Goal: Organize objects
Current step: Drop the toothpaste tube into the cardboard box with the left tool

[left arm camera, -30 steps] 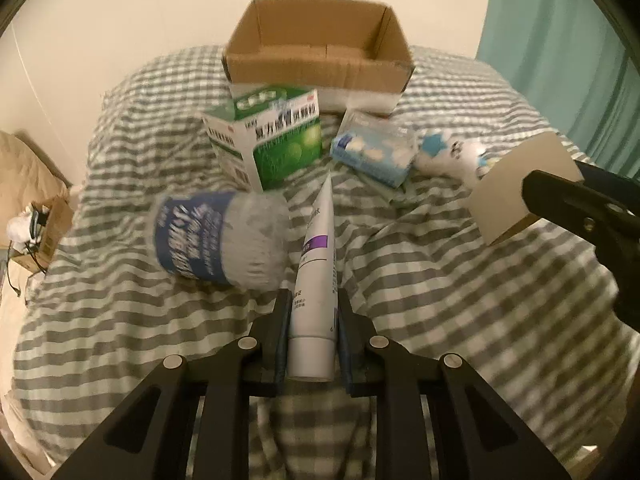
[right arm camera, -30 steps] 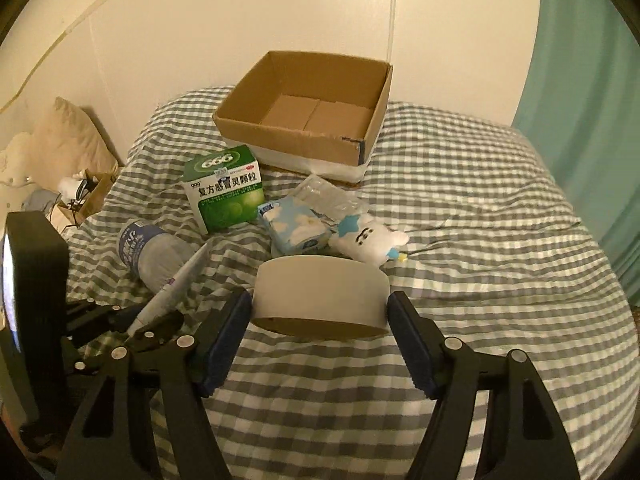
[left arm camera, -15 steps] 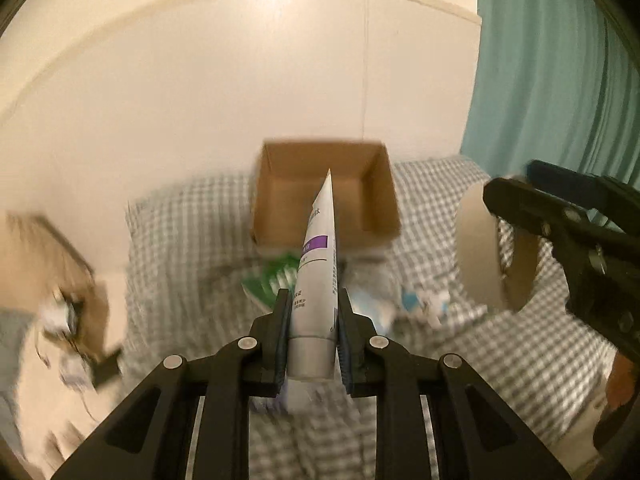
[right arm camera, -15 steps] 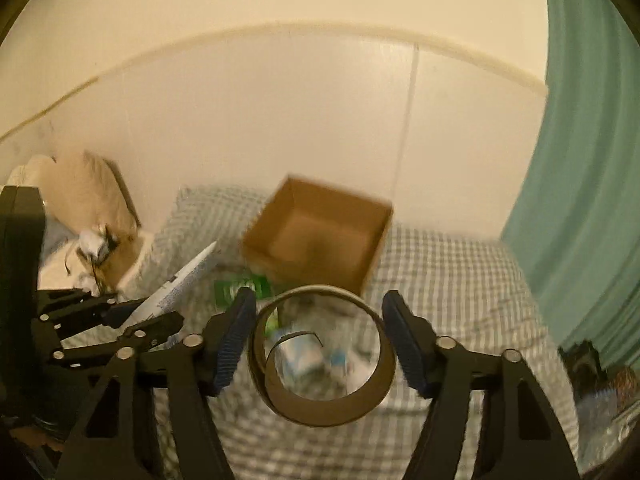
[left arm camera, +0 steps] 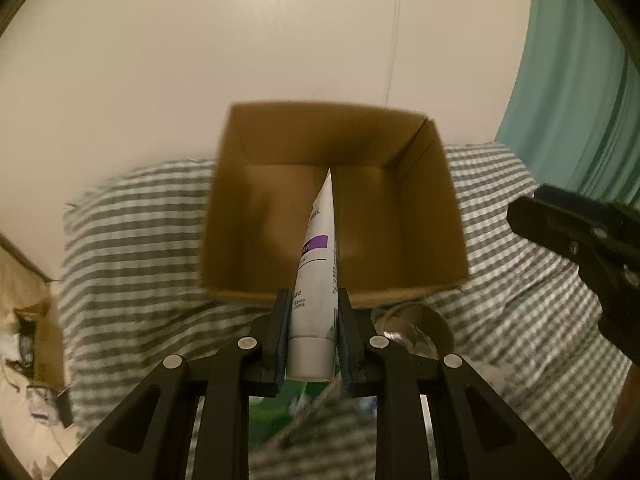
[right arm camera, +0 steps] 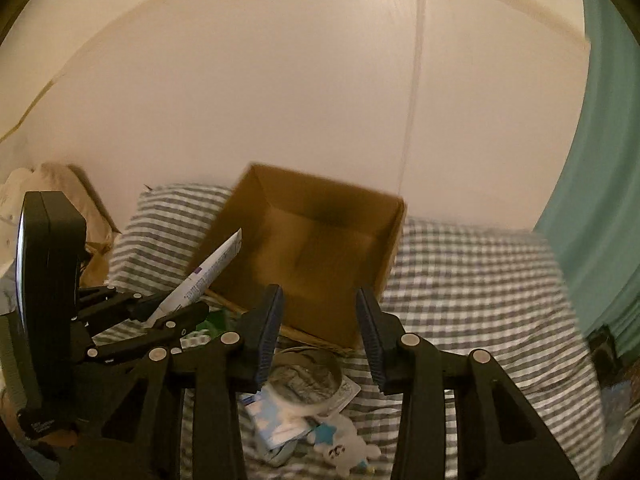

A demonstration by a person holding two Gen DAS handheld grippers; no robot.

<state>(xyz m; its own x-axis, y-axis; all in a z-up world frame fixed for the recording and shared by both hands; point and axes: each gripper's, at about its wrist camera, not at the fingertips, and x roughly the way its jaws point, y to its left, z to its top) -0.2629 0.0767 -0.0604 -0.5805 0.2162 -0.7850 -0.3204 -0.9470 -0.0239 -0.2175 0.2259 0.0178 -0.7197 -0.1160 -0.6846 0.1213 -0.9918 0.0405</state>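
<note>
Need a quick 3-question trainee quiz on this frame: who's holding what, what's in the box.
1. True or false: the tape roll lies inside the cardboard box.
2. What does the left gripper hold? A) a bottle B) the white tube C) nothing
3. Fill in: the right gripper is ____ and holds nothing.

Key:
1. False. The roll lies on the bed, in front of the box and below the right gripper.
2. B. The tube's flat end points toward the box.
3. open
</note>
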